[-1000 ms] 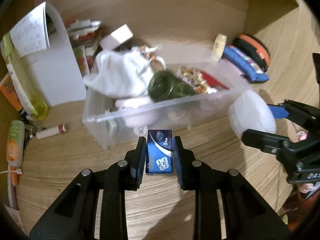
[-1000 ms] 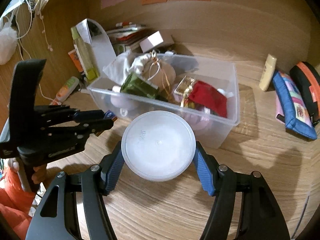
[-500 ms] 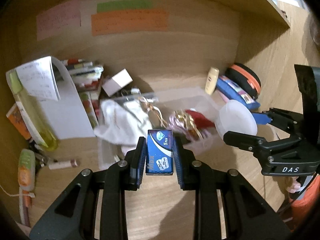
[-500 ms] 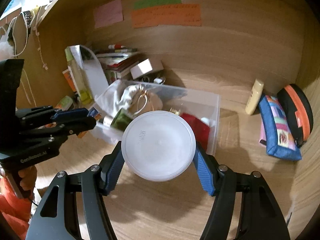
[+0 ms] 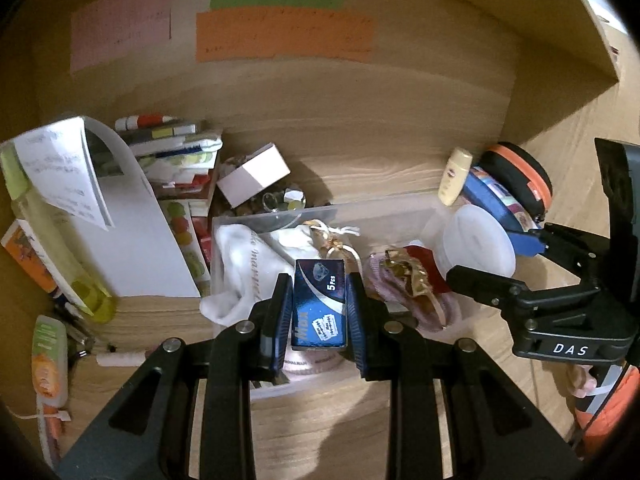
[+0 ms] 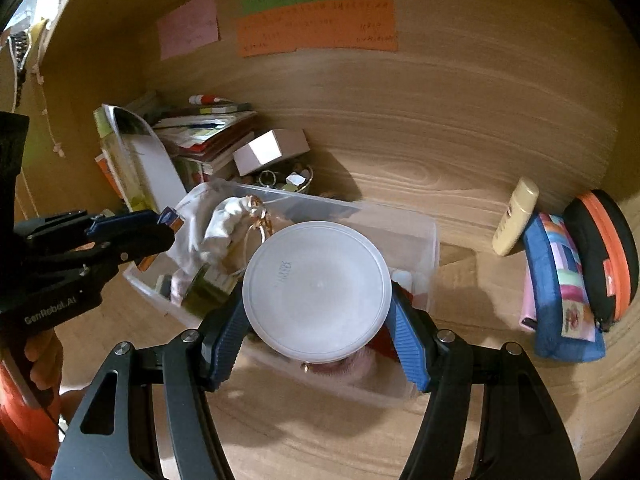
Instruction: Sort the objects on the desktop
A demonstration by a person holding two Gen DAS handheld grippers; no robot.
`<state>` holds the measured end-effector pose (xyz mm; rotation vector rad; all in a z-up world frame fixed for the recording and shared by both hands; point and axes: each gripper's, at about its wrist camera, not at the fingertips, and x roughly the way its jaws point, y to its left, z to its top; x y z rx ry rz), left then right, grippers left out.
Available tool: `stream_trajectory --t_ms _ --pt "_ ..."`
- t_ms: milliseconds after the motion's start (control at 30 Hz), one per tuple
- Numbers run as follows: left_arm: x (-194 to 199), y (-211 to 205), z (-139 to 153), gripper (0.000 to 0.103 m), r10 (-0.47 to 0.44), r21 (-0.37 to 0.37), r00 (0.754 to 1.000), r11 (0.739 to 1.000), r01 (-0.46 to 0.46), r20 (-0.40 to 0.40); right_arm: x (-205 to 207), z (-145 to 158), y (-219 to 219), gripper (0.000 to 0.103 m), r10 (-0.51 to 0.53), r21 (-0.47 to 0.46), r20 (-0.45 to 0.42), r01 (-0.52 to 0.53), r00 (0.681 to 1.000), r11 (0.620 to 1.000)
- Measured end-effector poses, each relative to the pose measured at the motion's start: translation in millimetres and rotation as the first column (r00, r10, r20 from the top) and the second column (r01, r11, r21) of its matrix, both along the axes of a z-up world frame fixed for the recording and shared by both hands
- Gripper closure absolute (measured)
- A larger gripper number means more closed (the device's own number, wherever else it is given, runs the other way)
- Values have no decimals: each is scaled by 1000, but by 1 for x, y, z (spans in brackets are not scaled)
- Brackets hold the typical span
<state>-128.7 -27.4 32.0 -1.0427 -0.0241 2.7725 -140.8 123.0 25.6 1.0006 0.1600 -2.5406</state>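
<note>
My left gripper (image 5: 319, 304) is shut on a small blue blade box (image 5: 319, 306) and holds it above the clear plastic bin (image 5: 256, 222). My right gripper (image 6: 318, 316) is shut on a round white lidded container (image 6: 317, 290), held over the same bin (image 6: 430, 240). The bin holds a white cloth pouch (image 5: 244, 268), a gold-tied bag, a red pouch and a dark green jar (image 6: 200, 292). Each gripper shows in the other's view: the right one (image 5: 496, 258) with its white container (image 5: 478, 240), the left one (image 6: 160, 228).
Behind the bin are a white box (image 5: 254, 174), stacked books (image 5: 176, 148) and a white file holder (image 5: 132, 236). A cream tube (image 6: 516, 216), a blue pencil case (image 6: 560, 288) and a black-orange case (image 6: 604, 256) lie right. Coloured notes hang on the back wall.
Both grippers have risen and pulled back with their loads; they now hover over the bin, which looks smaller and lower in both views.
</note>
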Motion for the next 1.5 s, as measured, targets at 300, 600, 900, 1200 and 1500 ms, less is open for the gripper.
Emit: stream_trajectory --t_ms 300,600,900,1200,1500 --pt "-19 -8 -19 76 -2 26 999 1000 0 47 -26 -20 -19 40 24 49 33 -26 999 998" --pt "-21 -8 -22 71 -1 8 999 1000 1 53 -40 -40 -26 40 41 68 73 -46 996 997" --pt "-16 0 -18 64 -24 -20 999 999 25 33 -34 -34 -24 37 50 64 77 -55 996 996" --pt "0 7 -1 46 -43 -13 999 999 43 -14 -10 -10 -9 33 13 68 10 -14 1000 998" --pt "27 16 13 22 0 -38 997 999 -3 -74 22 5 13 31 -10 33 -30 11 1000 999"
